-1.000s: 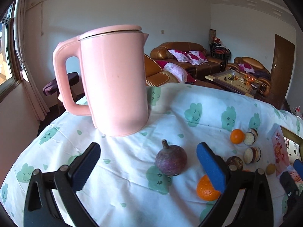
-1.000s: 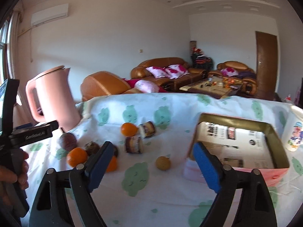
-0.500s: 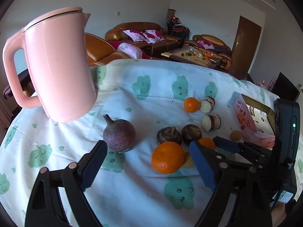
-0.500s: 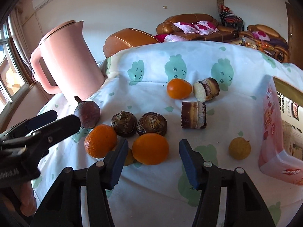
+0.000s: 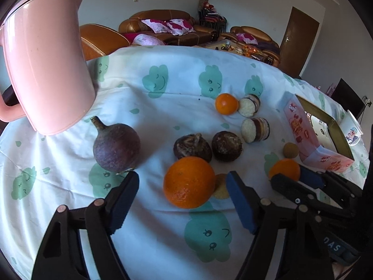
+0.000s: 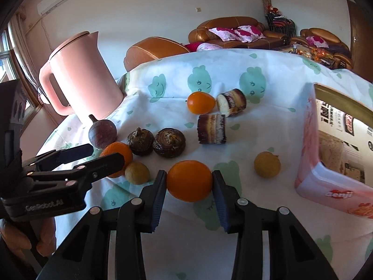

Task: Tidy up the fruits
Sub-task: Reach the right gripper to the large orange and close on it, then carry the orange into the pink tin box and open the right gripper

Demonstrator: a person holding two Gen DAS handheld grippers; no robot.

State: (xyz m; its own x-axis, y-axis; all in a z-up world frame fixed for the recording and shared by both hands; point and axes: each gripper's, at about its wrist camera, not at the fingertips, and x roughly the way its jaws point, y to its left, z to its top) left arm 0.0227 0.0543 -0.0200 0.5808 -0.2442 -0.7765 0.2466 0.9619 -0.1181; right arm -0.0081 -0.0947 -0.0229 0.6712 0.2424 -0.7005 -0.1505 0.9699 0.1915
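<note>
Left wrist view
Step in hand: the left gripper (image 5: 181, 200) comes down on the big orange (image 5: 188, 182); its jaws are closing, the fruit lies between them, and the pads do not touch it yet.
Next move: I judge it must go a little lower and finish closing around the middle of the orange, without pushing the small yellow fruit (image 5: 221, 187) that touches it.
Neighbours: a purple round fruit (image 5: 116, 147) lies just to the left; two dark brown fruits (image 5: 207, 145) lie behind.
Surface: a white tablecloth (image 5: 163, 107) with green cloud faces; a pink kettle (image 5: 44, 60) stands at the far left.

Right wrist view
Step in hand: the right gripper (image 6: 189, 184) is closing on a second orange (image 6: 189, 180); both blue pads already press its sides.
Next move: I judge it should lift and carry the orange to the pink open box (image 6: 331, 161) at the right, which seems the place for sorting.
Other fruits: a yellow fruit (image 6: 267, 164) lies near the box; two cut banana pieces (image 6: 221, 116) lie farther back.
Room: brown leather sofas (image 6: 233, 30) with pink cushions, a white wall.
</note>
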